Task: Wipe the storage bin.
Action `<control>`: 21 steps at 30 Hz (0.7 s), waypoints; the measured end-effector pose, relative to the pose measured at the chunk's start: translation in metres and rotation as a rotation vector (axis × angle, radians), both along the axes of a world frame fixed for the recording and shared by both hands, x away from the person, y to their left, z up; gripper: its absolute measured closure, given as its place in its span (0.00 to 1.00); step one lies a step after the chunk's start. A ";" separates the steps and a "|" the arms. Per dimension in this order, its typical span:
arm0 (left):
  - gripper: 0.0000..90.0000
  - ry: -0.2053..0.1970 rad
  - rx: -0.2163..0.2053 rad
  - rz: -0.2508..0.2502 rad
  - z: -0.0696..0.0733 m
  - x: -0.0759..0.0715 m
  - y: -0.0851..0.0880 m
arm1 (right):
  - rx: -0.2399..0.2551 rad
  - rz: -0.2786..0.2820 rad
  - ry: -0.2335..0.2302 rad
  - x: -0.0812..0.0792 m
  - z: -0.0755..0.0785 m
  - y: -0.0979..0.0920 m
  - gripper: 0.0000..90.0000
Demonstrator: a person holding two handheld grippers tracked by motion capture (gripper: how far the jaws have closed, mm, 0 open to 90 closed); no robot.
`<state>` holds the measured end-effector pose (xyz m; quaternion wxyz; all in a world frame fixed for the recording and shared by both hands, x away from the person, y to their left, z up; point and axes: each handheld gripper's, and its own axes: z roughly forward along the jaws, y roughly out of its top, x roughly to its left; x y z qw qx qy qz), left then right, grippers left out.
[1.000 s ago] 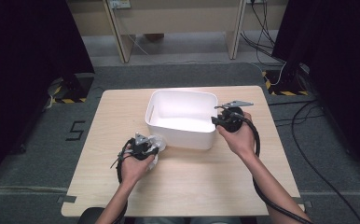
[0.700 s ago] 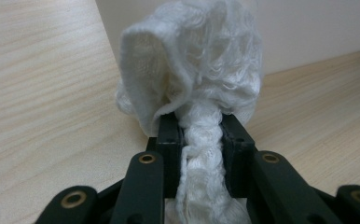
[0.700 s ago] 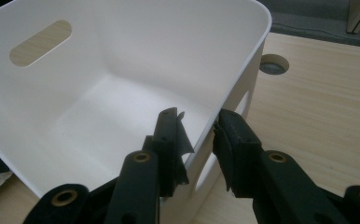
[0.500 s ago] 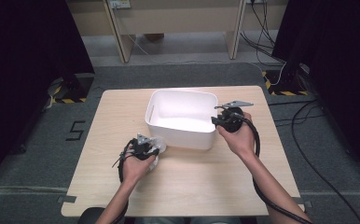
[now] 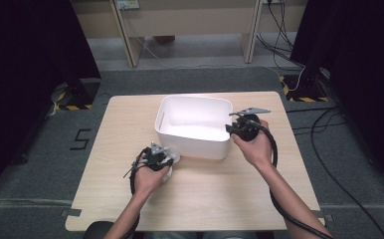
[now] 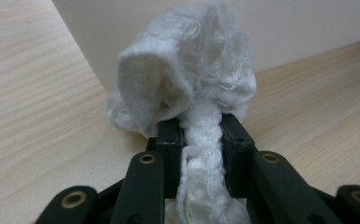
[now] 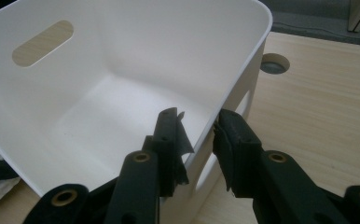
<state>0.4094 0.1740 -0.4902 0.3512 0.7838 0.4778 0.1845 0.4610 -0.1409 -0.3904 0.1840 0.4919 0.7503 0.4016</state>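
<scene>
Clamped white cloth (image 6: 192,74) in left gripper (image 6: 201,140), near left of white bin (image 5: 192,142). Probably best lifted above rim before release. Right gripper (image 7: 197,126) astride right wall; grip unclear.

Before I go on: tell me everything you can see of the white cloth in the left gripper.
The white cloth is a soft, knitted or lacy fabric, bunched into a loose ball with a folded hem facing the camera. A twisted strand of it runs down between the left gripper jaws, which are shut on it. It sits low over the wooden table, right beside the near wall of the white bin.
</scene>
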 end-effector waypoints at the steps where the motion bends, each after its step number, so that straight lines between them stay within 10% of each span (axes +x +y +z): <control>1: 0.81 0.000 0.002 -0.002 0.000 0.000 0.000 | -0.001 0.000 0.000 0.000 0.000 0.000 0.78; 21: 0.82 -0.036 -0.019 -0.010 0.013 -0.003 -0.005 | 0.010 0.000 0.004 0.001 0.000 0.000 0.78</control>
